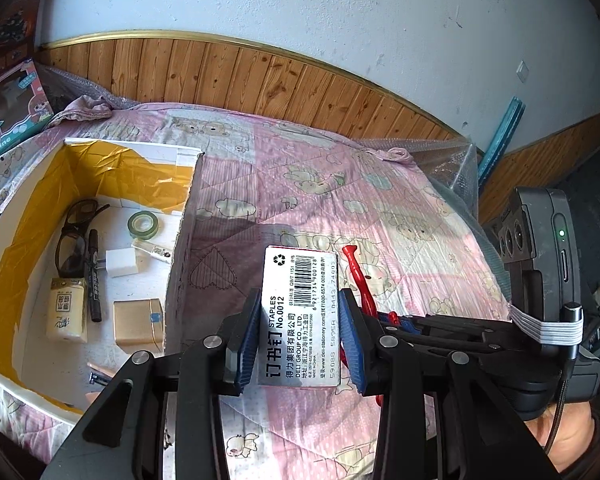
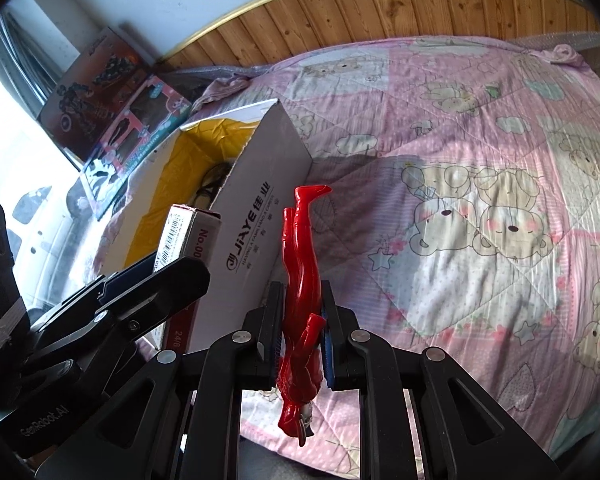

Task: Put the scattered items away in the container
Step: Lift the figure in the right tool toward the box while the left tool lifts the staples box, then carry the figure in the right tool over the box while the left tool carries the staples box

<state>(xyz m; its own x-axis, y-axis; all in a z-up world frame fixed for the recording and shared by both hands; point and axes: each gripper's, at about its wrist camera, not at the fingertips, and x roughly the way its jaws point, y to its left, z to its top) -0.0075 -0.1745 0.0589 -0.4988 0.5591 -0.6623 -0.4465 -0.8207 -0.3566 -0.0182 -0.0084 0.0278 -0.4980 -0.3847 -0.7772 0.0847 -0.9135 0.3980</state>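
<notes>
While the left hand-held gripper clamps a staple box right of the carton, the right hand-held gripper grips a red figure. Both hang above the bed.

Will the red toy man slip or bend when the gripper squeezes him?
Probably not bend: the red figure looks like glossy hard plastic, legs sticking out straight. He might slip or swivel a bit, since the right gripper pinches only his narrow, shiny middle.

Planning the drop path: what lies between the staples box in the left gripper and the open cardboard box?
Only the cardboard box's near wall and bare quilt; the staples box has no loose item in its way, as the left wrist view shows.
</notes>
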